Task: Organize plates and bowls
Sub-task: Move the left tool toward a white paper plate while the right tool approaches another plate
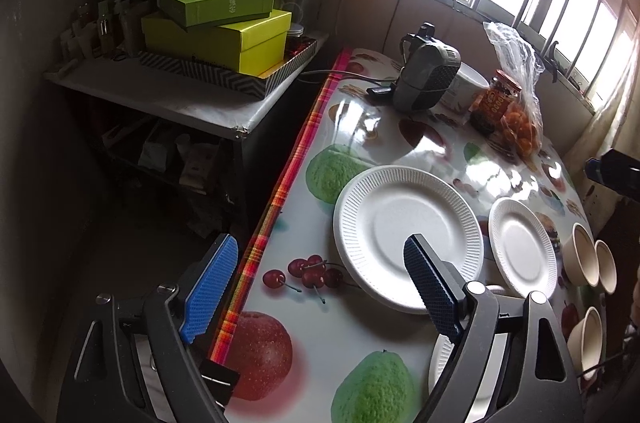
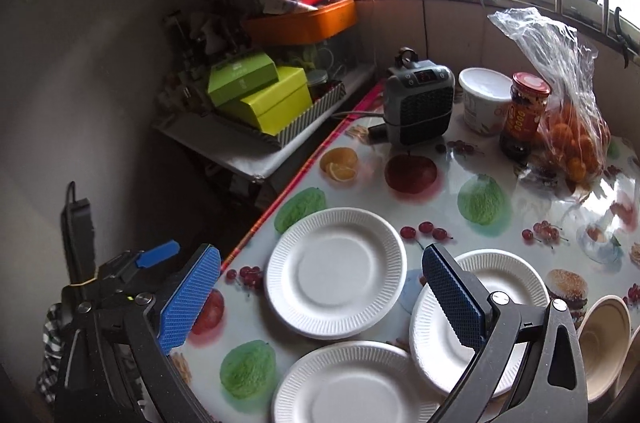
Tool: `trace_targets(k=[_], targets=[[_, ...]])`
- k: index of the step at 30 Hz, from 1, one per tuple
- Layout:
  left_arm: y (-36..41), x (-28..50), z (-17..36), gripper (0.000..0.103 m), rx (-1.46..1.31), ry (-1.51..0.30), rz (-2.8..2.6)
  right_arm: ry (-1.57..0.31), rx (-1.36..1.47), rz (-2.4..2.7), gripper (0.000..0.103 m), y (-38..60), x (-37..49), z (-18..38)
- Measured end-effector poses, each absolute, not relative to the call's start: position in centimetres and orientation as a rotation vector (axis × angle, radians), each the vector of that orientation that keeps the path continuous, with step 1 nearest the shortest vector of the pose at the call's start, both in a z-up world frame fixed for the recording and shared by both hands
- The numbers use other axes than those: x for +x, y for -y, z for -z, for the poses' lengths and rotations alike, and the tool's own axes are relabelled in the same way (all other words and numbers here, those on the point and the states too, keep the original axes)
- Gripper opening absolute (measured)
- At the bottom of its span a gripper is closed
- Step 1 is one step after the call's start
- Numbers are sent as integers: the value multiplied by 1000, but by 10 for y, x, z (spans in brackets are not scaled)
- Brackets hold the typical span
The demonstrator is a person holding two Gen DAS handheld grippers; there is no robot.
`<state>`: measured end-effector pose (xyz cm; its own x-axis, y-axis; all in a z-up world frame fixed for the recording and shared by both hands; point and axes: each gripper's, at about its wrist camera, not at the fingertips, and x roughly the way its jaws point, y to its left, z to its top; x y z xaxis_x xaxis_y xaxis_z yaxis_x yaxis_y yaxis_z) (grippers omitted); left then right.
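Both grippers gape empty; largest paper plate [image 1: 408,235] lies ahead-right of left gripper [image 1: 316,287], nearer than right gripper [image 2: 320,299].

Near tablecloth [image 2: 520,215] free beyond plates [image 2: 336,271]; heater [image 2: 420,103], jar [image 2: 528,111], bag [image 2: 572,127] block far edge.

Glossy tablecloth [image 2: 500,243]; matt ribbed paper plates [image 2: 336,273]

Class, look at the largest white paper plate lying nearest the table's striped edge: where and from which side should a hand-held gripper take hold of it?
Grip the ribbed rim of the paper plate; it lies flat, so only the raised edge offers purchase. Probably come from the near side, which is clear.
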<state>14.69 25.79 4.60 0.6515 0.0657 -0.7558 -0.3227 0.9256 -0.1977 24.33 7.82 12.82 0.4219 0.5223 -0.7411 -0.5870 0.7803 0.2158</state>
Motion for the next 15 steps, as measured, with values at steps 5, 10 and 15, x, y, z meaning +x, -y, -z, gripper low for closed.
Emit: trace_targets(k=[5, 10, 15], targets=[[-266, 157, -29, 84, -362, -875, -238, -971, -94, -615, 102, -88, 281, -83], [-266, 174, -5, 71, -373, -940, -202, -1030, -106, -566, 92, -82, 305, -43], [-265, 187, 13, 66, -411, -978, -180, -1087, -82, -549, 84, -74, 321, -16]])
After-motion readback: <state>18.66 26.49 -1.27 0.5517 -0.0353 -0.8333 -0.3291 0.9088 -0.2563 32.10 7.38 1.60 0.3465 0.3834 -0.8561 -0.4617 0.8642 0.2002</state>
